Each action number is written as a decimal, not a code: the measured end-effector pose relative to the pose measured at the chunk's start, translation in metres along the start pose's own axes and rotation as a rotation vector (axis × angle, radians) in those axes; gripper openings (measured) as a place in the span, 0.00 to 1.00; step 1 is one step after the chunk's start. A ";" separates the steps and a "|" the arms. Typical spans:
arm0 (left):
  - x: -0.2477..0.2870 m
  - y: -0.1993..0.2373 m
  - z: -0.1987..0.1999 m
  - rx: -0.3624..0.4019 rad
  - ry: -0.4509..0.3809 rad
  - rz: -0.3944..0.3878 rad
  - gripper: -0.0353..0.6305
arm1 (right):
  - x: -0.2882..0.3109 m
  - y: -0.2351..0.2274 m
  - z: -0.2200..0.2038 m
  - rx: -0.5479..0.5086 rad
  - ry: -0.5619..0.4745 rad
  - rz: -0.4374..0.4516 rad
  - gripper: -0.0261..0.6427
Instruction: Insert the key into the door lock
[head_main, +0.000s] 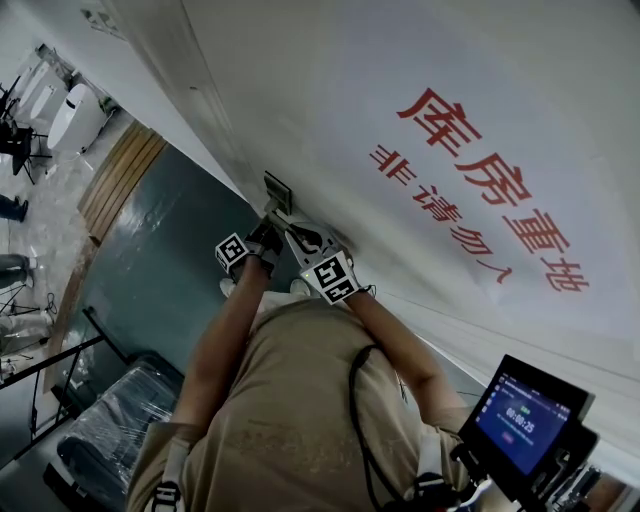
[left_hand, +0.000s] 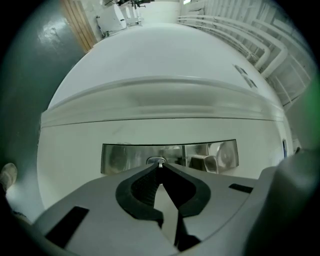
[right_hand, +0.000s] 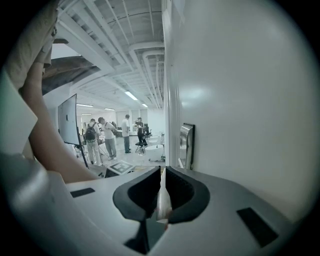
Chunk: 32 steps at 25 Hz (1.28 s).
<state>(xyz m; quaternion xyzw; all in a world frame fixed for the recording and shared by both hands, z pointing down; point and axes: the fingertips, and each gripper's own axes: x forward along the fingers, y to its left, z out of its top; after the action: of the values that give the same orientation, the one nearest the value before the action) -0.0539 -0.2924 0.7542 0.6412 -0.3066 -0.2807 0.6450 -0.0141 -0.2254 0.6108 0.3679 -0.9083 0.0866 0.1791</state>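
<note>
Left gripper (left_hand: 160, 168) jaws pinch the key (left_hand: 160, 162), its tip at the keyhole (left_hand: 155, 160) in the steel lock plate (left_hand: 125, 157) by the door (left_hand: 75, 150) edge; right gripper (right_hand: 162, 171) jaws pressed together.

The head view looks steeply down along the door (head_main: 400, 60) onto the lock plate (head_main: 277, 190). The left gripper view faces that plate (left_hand: 125, 157) squarely from very near, while the right gripper view sights along the door with the plate (right_hand: 186, 145) near, at its right. All 3 views share the plate.
</note>
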 end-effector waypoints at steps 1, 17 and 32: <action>0.000 0.000 0.000 0.013 0.009 0.003 0.10 | 0.000 0.000 0.000 0.000 0.000 0.000 0.07; 0.008 0.002 0.003 -0.007 0.009 -0.015 0.10 | -0.004 -0.003 -0.002 0.003 -0.007 -0.017 0.07; 0.006 0.009 0.004 0.032 0.005 0.019 0.10 | -0.003 -0.002 0.003 0.002 -0.014 -0.023 0.07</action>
<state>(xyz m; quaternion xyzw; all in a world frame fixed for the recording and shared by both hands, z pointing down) -0.0529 -0.2994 0.7638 0.6491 -0.3154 -0.2682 0.6382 -0.0118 -0.2263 0.6067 0.3790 -0.9052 0.0831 0.1732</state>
